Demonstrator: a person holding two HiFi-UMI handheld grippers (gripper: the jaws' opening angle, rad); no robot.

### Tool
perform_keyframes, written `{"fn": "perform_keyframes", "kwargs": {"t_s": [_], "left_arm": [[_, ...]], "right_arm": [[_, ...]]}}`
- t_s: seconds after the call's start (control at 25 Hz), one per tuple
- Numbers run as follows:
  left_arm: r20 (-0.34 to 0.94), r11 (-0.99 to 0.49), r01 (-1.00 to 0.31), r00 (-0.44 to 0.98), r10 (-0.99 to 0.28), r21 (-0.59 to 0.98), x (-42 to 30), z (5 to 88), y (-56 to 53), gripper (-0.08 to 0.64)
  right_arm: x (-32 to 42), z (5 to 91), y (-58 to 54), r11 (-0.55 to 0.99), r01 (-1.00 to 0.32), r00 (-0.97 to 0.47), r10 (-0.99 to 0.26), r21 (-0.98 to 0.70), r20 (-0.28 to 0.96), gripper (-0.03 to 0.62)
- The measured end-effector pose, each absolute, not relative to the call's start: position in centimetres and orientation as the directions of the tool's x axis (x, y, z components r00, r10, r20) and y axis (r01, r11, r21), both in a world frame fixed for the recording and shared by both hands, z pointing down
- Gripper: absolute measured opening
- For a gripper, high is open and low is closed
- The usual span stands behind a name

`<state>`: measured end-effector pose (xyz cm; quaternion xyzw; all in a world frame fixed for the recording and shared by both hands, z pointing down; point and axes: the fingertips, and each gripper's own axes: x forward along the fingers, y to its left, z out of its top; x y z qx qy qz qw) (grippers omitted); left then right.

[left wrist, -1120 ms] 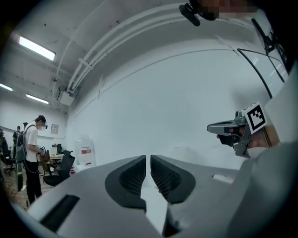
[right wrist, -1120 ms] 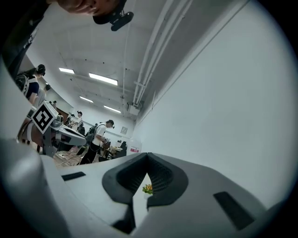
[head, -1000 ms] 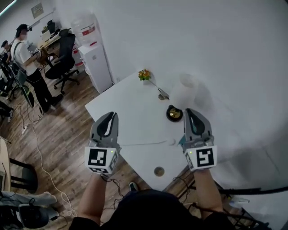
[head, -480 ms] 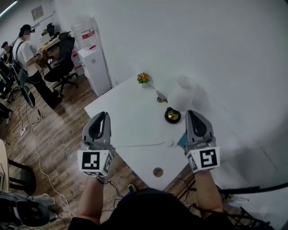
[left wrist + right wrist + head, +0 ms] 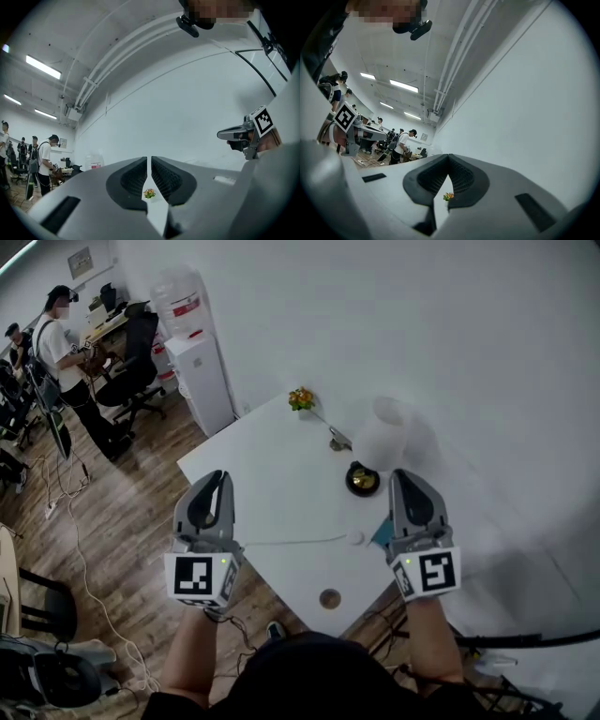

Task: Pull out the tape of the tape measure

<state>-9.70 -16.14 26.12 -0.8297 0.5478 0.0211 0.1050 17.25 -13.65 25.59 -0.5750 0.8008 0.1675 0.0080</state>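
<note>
Both tongs hovered empty over the table: left tongs open just a crack, right tongs closed on nothing. Between them, lower down, the tape lay drawn out, with what I took for its white case just inboard of the right tongs. Flowers sat far ahead. My call: pin the case, pinch the free end, pull level and straight so nothing skids or kinks.
</note>
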Motion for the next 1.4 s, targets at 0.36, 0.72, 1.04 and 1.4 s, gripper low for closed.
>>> {"fn": "perform_keyframes", "kwargs": {"t_s": [0.36, 0.72, 1.04, 1.4], "left_arm": [[-0.133, -0.381, -0.914, 0.398, -0.908, -0.142, -8.8, 26.9, -17.2, 0.029], [-0.124, -0.383, -0.912, 0.402, -0.907, -0.148, -7.7, 27.3, -17.9, 0.028], [-0.122, -0.386, -0.911, 0.404, -0.907, -0.146, -7.1, 27.4, -18.3, 0.028], [-0.112, -0.379, -0.915, 0.395, -0.912, -0.141, -6.7, 27.9, -18.7, 0.028]], "right_arm": [[17.8, 26.2, -14.6, 0.295, -0.922, -0.348, -0.915, 0.25, -0.205, 0.005], [18.8, 27.1, -15.5, 0.293, -0.925, -0.343, -0.919, 0.242, -0.196, 0.003], [19.3, 27.2, -15.8, 0.292, -0.927, -0.34, -0.919, 0.236, -0.198, 0.003], [19.6, 27.3, -16.4, 0.304, -0.924, -0.35, -0.916, 0.23, -0.196, 0.003]]}}
